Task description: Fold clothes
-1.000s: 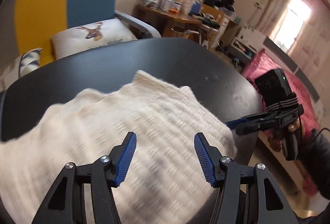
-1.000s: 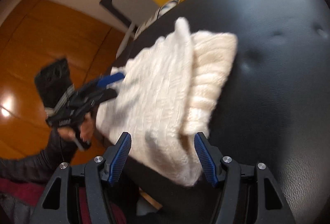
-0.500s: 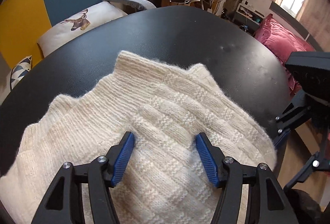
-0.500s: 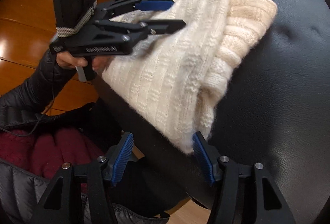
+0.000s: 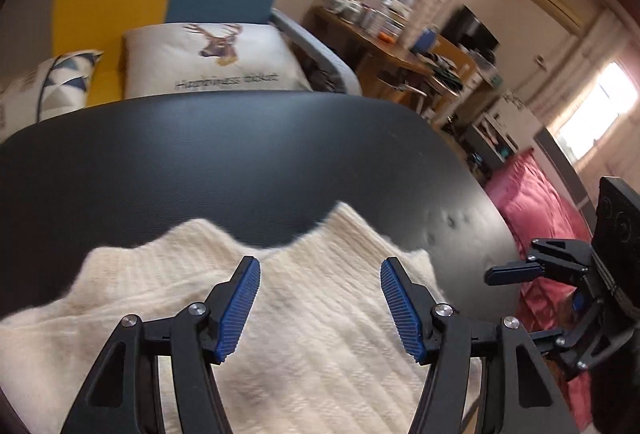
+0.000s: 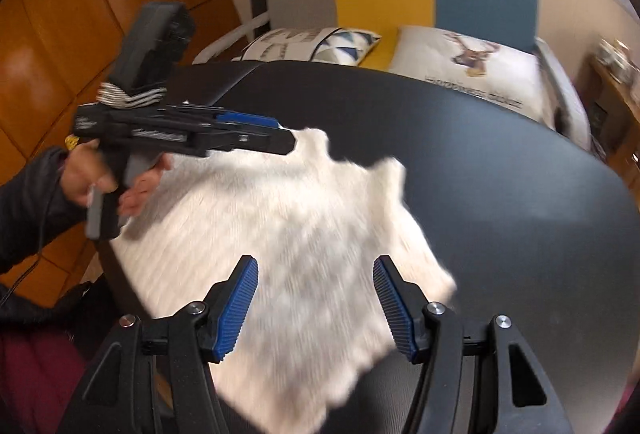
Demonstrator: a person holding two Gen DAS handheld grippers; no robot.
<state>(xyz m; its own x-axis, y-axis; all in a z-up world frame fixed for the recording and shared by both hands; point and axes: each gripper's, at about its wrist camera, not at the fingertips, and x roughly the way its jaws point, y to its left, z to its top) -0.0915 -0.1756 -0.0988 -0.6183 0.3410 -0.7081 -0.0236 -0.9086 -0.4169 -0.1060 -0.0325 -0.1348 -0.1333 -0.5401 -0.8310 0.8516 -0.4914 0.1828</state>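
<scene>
Right wrist view: the cream knit sweater lies as a compact folded bundle at the near edge of the black counter, both the left claw and right claw open and empty above it, suggesting folding is largely complete
</scene>
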